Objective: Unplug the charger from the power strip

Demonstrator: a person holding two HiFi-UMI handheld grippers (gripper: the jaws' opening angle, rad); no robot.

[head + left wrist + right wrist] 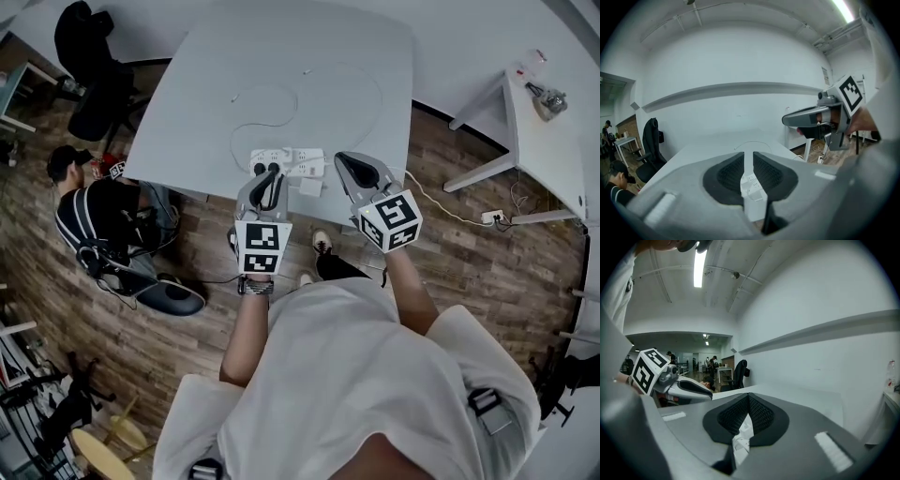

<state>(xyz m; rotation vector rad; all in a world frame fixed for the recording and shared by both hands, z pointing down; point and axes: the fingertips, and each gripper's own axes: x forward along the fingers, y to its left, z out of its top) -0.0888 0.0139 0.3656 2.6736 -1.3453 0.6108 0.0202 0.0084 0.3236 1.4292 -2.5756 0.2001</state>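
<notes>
- Strip (286, 161) lying by table (281, 56) near edge, so both grippers reaching it easily.
- White block, probably charger (309, 186), sitting against strip's near side. Whether plugged in, cannot tell.
- Cable (267, 117) looping on table beyond strip.
- Left gripper (267, 172) hovering over strip's near left part. Jaws slightly apart, nothing between, strip showing through gap. Likely lining up to steady strip.
- Right gripper (345, 159) hanging just right of strip. Jaws closed, empty. Likely meant for charger.
- Both forearms stretching forward side by side, grippers tilting slightly down.
</notes>
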